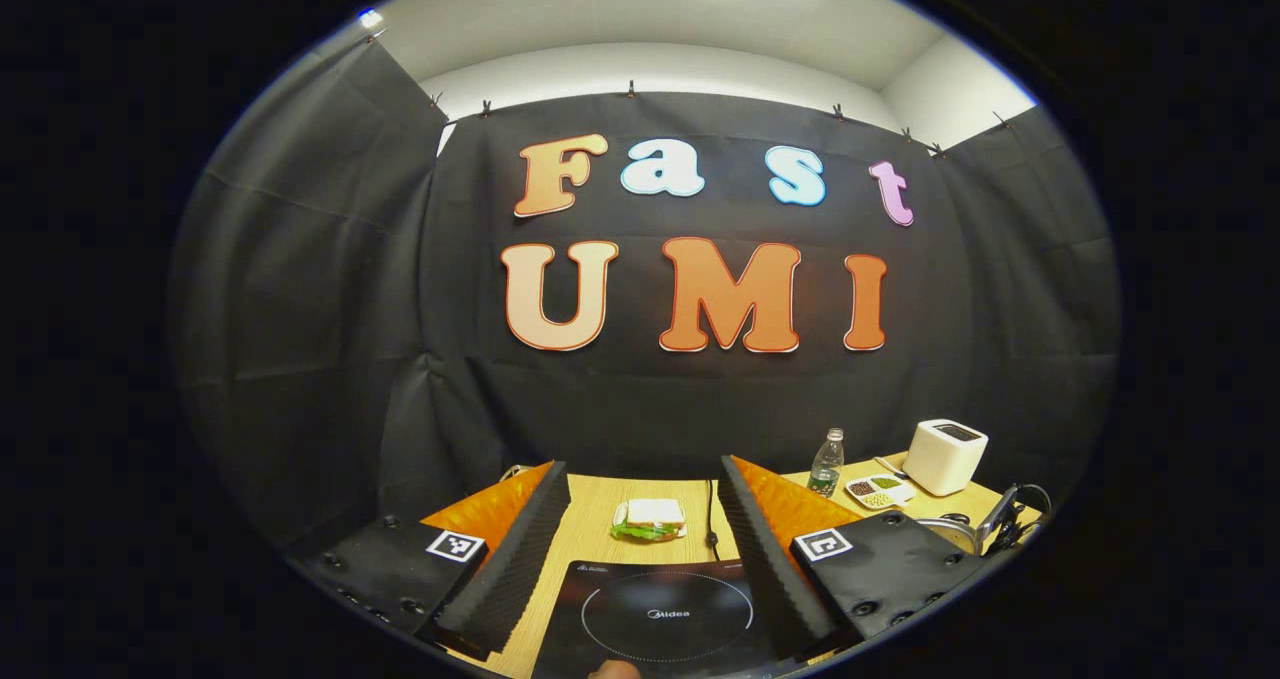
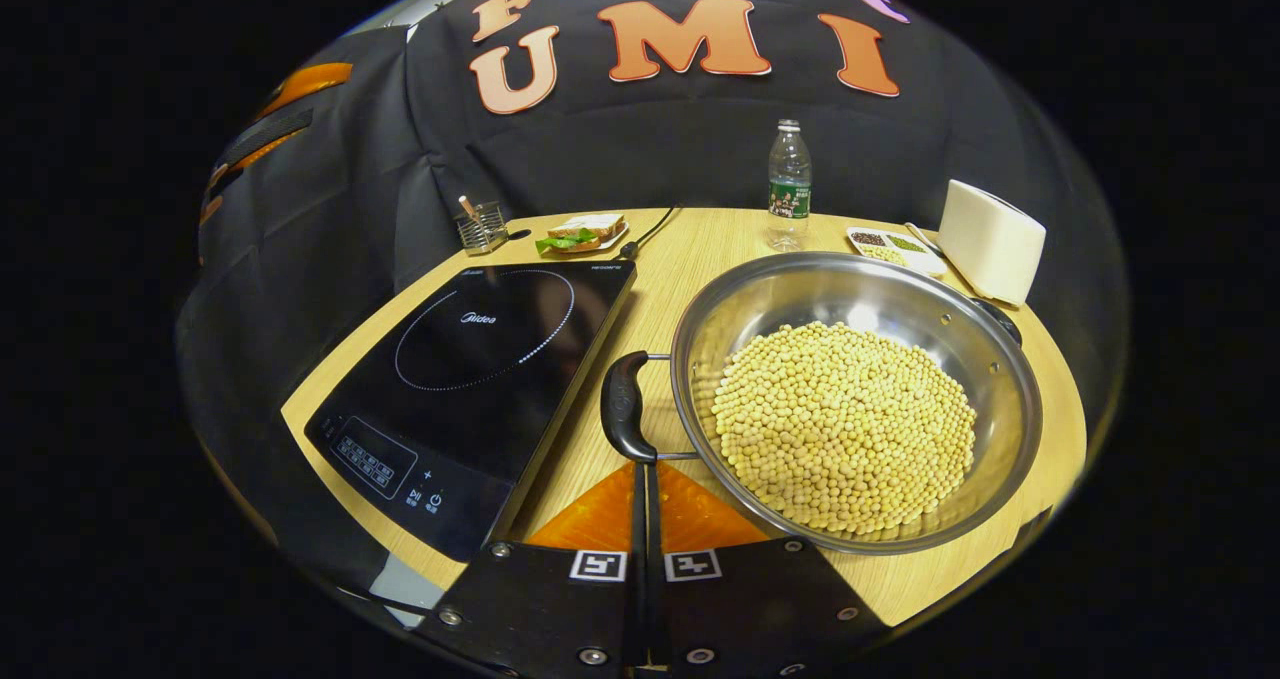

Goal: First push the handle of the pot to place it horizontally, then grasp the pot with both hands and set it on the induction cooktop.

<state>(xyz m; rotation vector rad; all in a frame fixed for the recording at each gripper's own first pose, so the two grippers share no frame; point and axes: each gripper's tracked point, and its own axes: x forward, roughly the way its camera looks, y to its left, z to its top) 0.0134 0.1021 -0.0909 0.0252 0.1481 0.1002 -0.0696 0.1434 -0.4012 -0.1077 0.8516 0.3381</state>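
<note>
A steel pot [image 2: 990,379] full of pale yellow beans [image 2: 845,429] sits on the wooden table [image 2: 700,249], to the right of the black induction cooktop [image 2: 470,369]. One black pot handle [image 2: 622,404] faces the cooktop; a second handle [image 2: 1000,321] is on the pot's far side. My right gripper [image 2: 640,467] is shut with nothing between its fingers, its tips right at the near end of the first handle. My left gripper [image 1: 642,471] is open wide above the cooktop [image 1: 660,614], holding nothing. It also appears raised at the upper left [image 2: 290,99].
Along the table's back stand a sandwich on a plate [image 2: 585,232], a glass cup with sticks [image 2: 483,227], a water bottle [image 2: 789,184], a divided dish of seeds [image 2: 893,248] and a white box-like appliance [image 2: 990,239]. A black cable [image 2: 645,234] runs behind the cooktop.
</note>
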